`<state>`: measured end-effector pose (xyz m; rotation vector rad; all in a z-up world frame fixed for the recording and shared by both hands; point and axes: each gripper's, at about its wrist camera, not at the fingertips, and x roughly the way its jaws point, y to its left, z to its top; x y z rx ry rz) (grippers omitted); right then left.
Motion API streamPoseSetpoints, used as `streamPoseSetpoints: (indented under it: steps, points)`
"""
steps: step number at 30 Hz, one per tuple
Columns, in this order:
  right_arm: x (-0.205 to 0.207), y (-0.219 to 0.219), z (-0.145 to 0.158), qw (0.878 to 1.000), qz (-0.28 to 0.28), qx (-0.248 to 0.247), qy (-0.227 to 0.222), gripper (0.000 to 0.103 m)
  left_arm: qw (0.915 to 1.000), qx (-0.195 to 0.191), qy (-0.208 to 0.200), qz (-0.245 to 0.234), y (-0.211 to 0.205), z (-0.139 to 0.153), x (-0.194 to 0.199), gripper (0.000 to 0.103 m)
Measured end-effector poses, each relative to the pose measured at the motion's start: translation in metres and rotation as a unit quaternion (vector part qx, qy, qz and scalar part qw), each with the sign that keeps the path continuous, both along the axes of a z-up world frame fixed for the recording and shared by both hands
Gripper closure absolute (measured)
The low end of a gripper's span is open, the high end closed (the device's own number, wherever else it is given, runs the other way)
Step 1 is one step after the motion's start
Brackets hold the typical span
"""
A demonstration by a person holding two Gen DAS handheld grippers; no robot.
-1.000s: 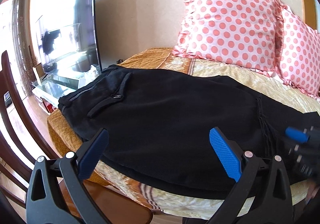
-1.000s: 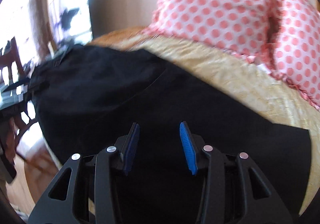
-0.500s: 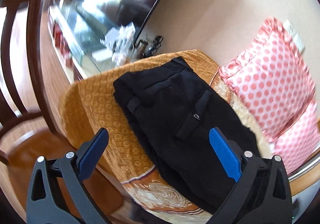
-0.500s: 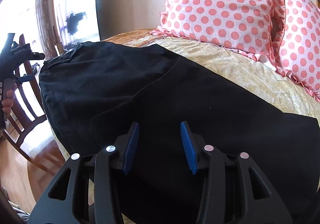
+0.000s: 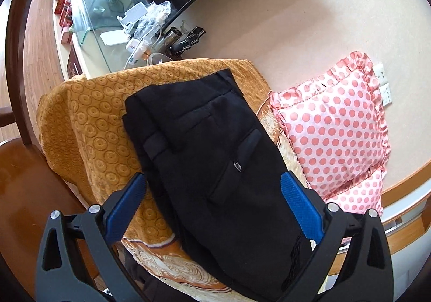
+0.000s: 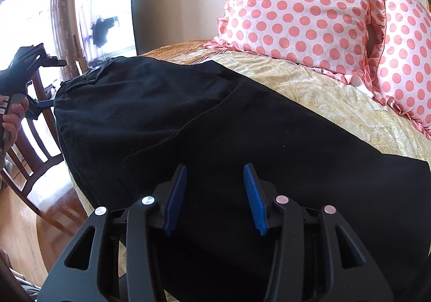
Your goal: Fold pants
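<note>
The black pants (image 5: 215, 167) are laid flat along a bed covered with an orange-gold bedspread (image 5: 89, 124), the waistband end with a buttoned back pocket (image 5: 237, 159) being turned toward the bed's corner. Two pink polka-dot pillows (image 6: 301, 8) are propped against the wall behind them. The left gripper (image 5: 212, 207) is held above the waistband end with its blue pads spread wide; nothing is caught between them. The right gripper (image 6: 214, 197) is poised over the legs of the pants, its pads about half apart, and no cloth appears to be pinched, though contact beneath the pads cannot be judged from this angle. In the right wrist view a hand (image 6: 10, 116) is seen at the left edge, beside a wooden chair (image 6: 32, 162).
</note>
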<state>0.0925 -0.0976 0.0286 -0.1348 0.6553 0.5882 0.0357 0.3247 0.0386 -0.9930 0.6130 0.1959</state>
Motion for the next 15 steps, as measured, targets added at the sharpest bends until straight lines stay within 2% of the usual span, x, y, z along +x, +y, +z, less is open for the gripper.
streamPoseSetpoints:
  steps: [5, 8, 10, 15]
  points:
    - [0.000, 0.000, 0.000, 1.000, -0.001, 0.001, 0.000, 0.057, 0.9986, -0.047, -0.008, 0.024, 0.011, -0.006, -0.005, 0.005]
    - [-0.001, 0.000, 0.000, 1.000, 0.001, 0.003, -0.003, 0.057, 0.9976, -0.065, -0.013, 0.018, 0.014, -0.008, -0.004, 0.005]
    - [-0.001, 0.000, 0.000, 1.000, 0.002, 0.004, -0.004, 0.056, 0.9946, -0.101, -0.026, 0.008, 0.016, -0.013, -0.002, 0.005]
    - [0.000, 0.000, 0.000, 1.000, 0.002, 0.004, -0.005, 0.056, 0.9893, -0.139, -0.043, 0.014, 0.021, -0.018, -0.001, 0.005]
